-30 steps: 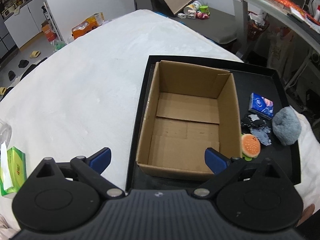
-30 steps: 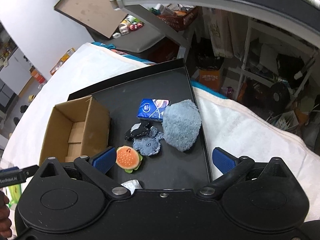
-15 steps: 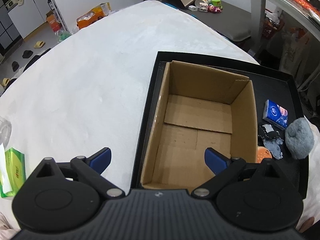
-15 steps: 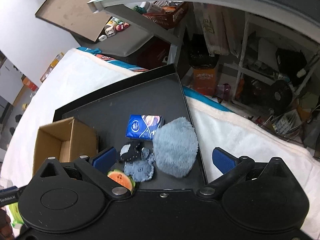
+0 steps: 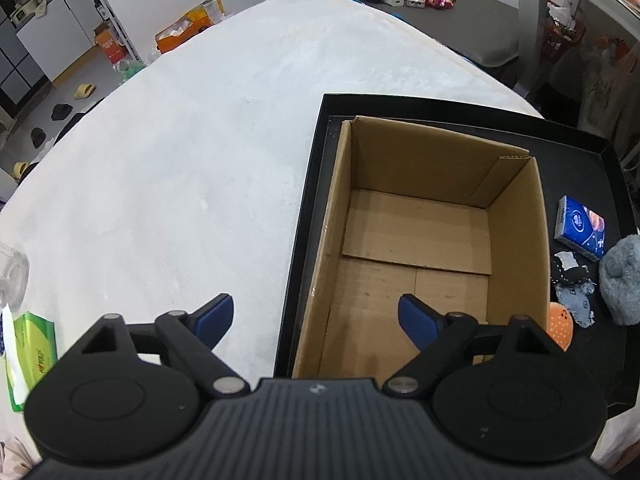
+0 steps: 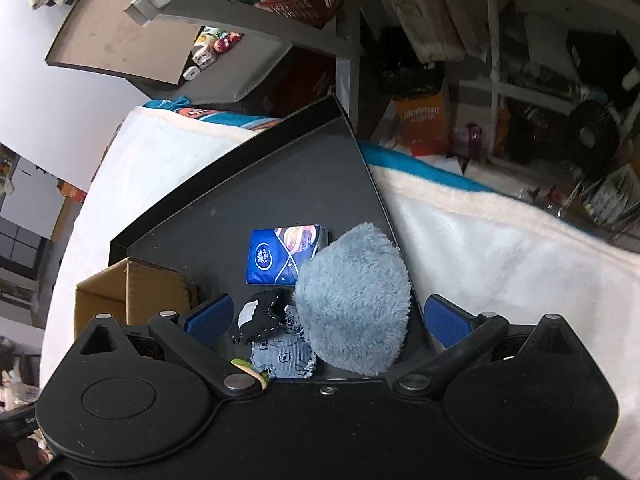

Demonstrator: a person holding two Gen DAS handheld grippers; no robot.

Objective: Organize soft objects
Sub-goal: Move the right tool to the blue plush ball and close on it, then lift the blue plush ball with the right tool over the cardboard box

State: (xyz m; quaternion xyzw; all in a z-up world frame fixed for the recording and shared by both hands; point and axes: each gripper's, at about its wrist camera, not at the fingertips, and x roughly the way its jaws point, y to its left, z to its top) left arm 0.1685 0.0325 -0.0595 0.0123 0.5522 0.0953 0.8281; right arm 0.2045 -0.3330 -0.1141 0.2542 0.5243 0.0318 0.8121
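An empty cardboard box (image 5: 432, 236) stands in a black tray (image 5: 588, 160). My left gripper (image 5: 316, 318) is open and empty over the box's near left wall. Right of the box lie a blue tissue pack (image 5: 580, 227), a black plush (image 5: 570, 270), a denim plush (image 5: 576, 304), an orange burger toy (image 5: 560, 330) and a fluffy grey-blue plush (image 5: 622, 280). My right gripper (image 6: 328, 318) is open and empty, low over the fluffy plush (image 6: 354, 296), the black plush (image 6: 258, 316) and the denim plush (image 6: 282, 356). The tissue pack (image 6: 280, 254) lies beyond them.
The tray (image 6: 240, 184) sits on a white fleece-covered surface (image 5: 180, 160). A green tissue box (image 5: 30, 344) and a clear jar (image 5: 12, 276) are at the left. A grey desk and cluttered shelves (image 6: 560, 60) stand beyond the right edge.
My left gripper has moved forward and left over the box's near left edge. My right gripper has dropped toward the soft toys, which now sit between its fingers; the burger toy is nearly hidden.
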